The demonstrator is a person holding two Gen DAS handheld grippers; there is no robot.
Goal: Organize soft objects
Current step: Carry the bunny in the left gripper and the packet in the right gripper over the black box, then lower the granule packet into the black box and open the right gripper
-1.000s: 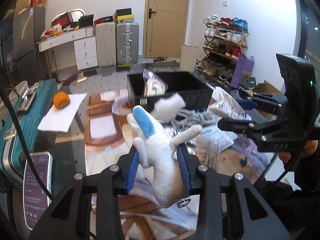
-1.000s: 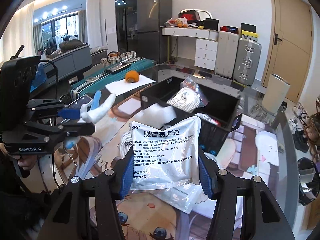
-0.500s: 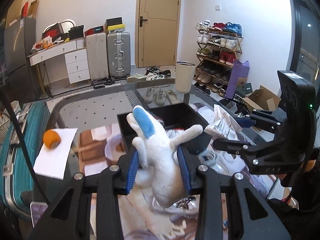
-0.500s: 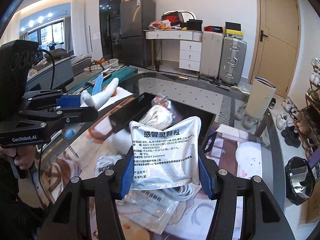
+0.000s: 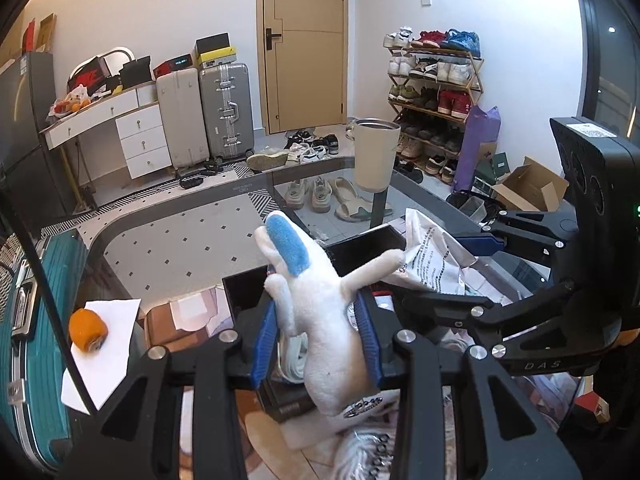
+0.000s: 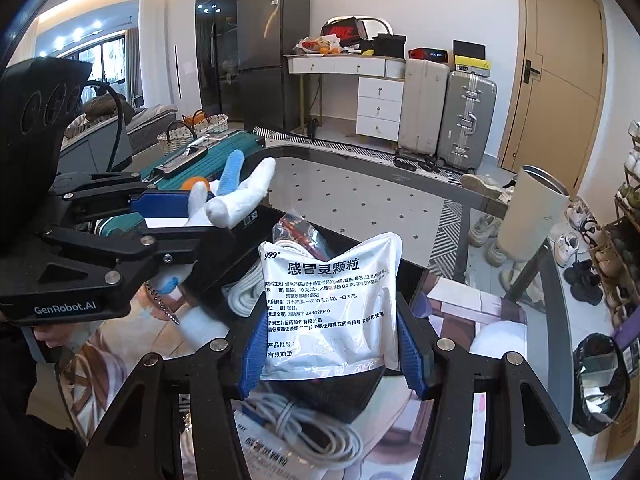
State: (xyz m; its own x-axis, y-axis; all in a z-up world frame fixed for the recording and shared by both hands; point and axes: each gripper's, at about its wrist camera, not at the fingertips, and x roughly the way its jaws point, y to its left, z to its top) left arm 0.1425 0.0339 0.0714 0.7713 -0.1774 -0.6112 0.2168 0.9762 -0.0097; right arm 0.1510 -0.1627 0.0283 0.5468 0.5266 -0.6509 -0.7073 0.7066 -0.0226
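A person holds two sets of tongs over a glass tabletop (image 6: 360, 192) in a cluttered room. The left tongs (image 5: 316, 344) are closed on a small white plush toy (image 5: 320, 316) with a blue ear, gripped round its middle so head and arms stick up and a bead chain dangles below. The toy looks light and squashy; it should give under pressure without slipping, and the body is the best place to hold it. The right tongs (image 6: 330, 350) are closed about halfway on a white foil medicine pouch (image 6: 328, 300) printed with Chinese text, pinched at its lower sides. The pouch looks light, crinkly and rather slick, so a grip across its full width seems safest.

Both items hang above a black bin (image 6: 404, 276) near the middle of the tabletop, which already holds a bagged white cord (image 6: 248, 292). A loose grey cable (image 6: 304, 432) and another pouch lie on the tabletop just below the right tongs. An orange (image 5: 87, 329) sits on white paper (image 5: 108, 356) near the left edge.
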